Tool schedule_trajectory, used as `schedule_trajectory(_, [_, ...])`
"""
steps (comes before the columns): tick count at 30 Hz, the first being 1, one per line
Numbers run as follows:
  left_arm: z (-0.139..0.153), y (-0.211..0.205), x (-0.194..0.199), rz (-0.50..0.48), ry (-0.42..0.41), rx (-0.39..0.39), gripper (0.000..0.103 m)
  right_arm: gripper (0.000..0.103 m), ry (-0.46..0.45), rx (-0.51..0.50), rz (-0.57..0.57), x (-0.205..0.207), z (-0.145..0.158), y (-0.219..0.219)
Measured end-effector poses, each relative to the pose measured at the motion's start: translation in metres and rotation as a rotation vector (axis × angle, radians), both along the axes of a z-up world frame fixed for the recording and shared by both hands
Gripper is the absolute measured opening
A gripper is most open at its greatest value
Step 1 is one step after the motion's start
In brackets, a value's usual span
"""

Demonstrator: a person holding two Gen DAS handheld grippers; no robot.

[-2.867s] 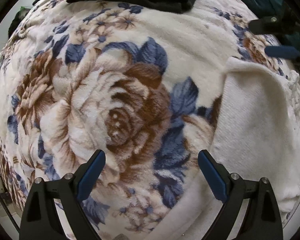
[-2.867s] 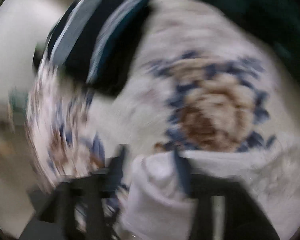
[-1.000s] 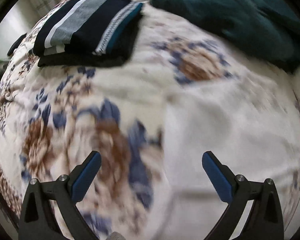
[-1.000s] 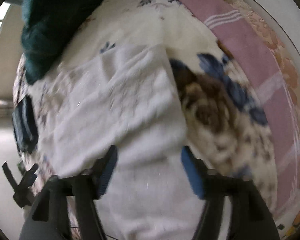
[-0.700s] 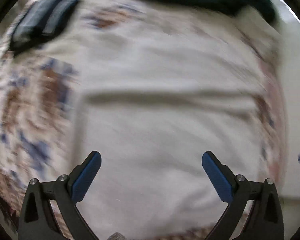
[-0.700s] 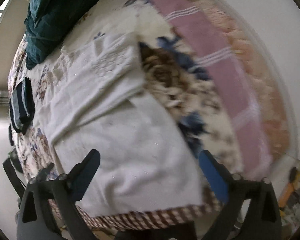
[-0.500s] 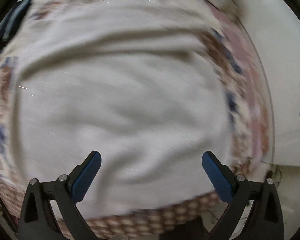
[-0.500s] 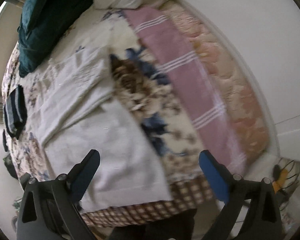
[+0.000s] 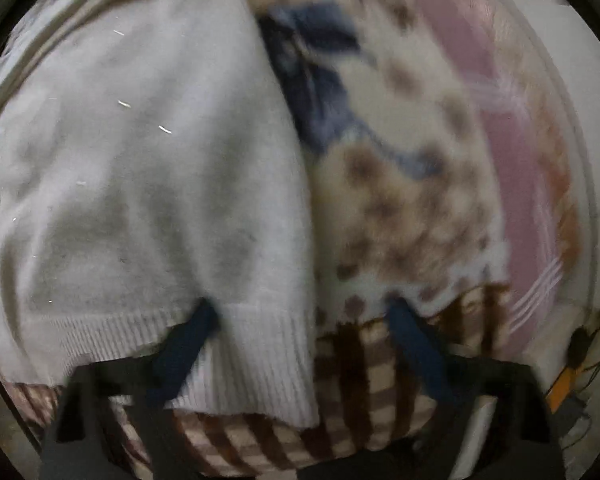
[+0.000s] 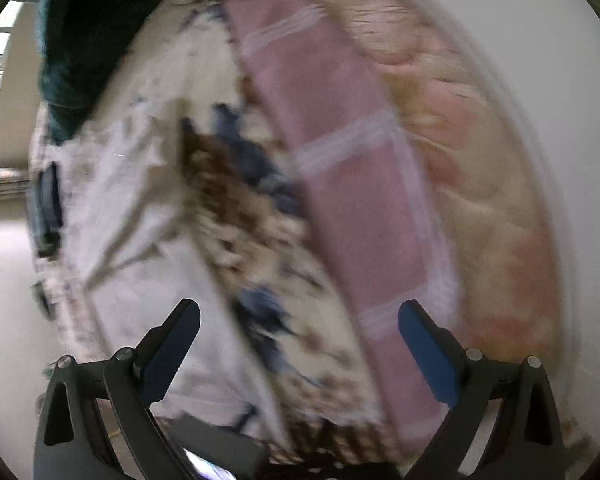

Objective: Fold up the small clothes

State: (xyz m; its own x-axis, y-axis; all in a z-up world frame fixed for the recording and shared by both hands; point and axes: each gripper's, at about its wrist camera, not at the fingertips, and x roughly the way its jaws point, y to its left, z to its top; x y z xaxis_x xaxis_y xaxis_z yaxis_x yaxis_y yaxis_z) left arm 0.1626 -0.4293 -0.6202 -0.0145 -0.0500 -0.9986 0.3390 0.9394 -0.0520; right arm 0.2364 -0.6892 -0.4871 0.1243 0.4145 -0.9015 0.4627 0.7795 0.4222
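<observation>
A white knit sweater (image 9: pixel 140 168) lies spread on the floral blanket (image 9: pixel 400 184), its ribbed hem at the near bed edge. My left gripper (image 9: pixel 300 320) is open over the hem's right corner; its left finger (image 9: pixel 188 344) lies on the ribbing, the right finger over the checked bed edge. In the right wrist view the sweater (image 10: pixel 140 248) lies at the left. My right gripper (image 10: pixel 300 332) is open and empty above the blanket (image 10: pixel 252 216), apart from the sweater. Both views are blurred.
A pink striped cloth (image 10: pixel 352 168) runs along the bed beside a peach quilt (image 10: pixel 480 168) against the white wall. A dark teal blanket (image 10: pixel 84 28) lies at the far end, a folded dark striped garment (image 10: pixel 46 208) at the left. Checked sheet (image 9: pixel 360 412) at the bed edge.
Both grippers have swung right and back toward the near bed edge. The left one has come down to the sweater's hem. The right one let go of the sweater earlier and stays open.
</observation>
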Motion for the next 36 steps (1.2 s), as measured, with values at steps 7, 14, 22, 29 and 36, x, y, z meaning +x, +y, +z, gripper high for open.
schedule_trajectory(7, [0.031, 0.046, 0.013, 0.104, -0.066, -0.082, 0.006, 0.100, -0.077, 0.195, 0.206, 0.117, -0.038, 0.059])
schedule_trajectory(14, [0.043, 0.064, 0.005, 0.149, -0.092, -0.092, 0.005, 0.100, -0.042, 0.252, 0.149, 0.210, -0.098, 0.084])
schedule_trajectory(22, [0.073, 0.071, -0.007, 0.158, -0.098, -0.151, 0.005, 0.021, -0.036, 0.243, 0.199, 0.226, -0.086, 0.137])
schedule_trajectory(29, [0.118, 0.127, -0.009, 0.236, -0.164, -0.187, 0.005, 0.019, -0.064, 0.191, 0.234, 0.236, -0.022, 0.161])
schedule_trajectory(36, [0.156, 0.213, -0.008, 0.378, -0.245, -0.217, 0.005, 0.018, -0.103, 0.097, 0.335, 0.245, 0.044, 0.228])
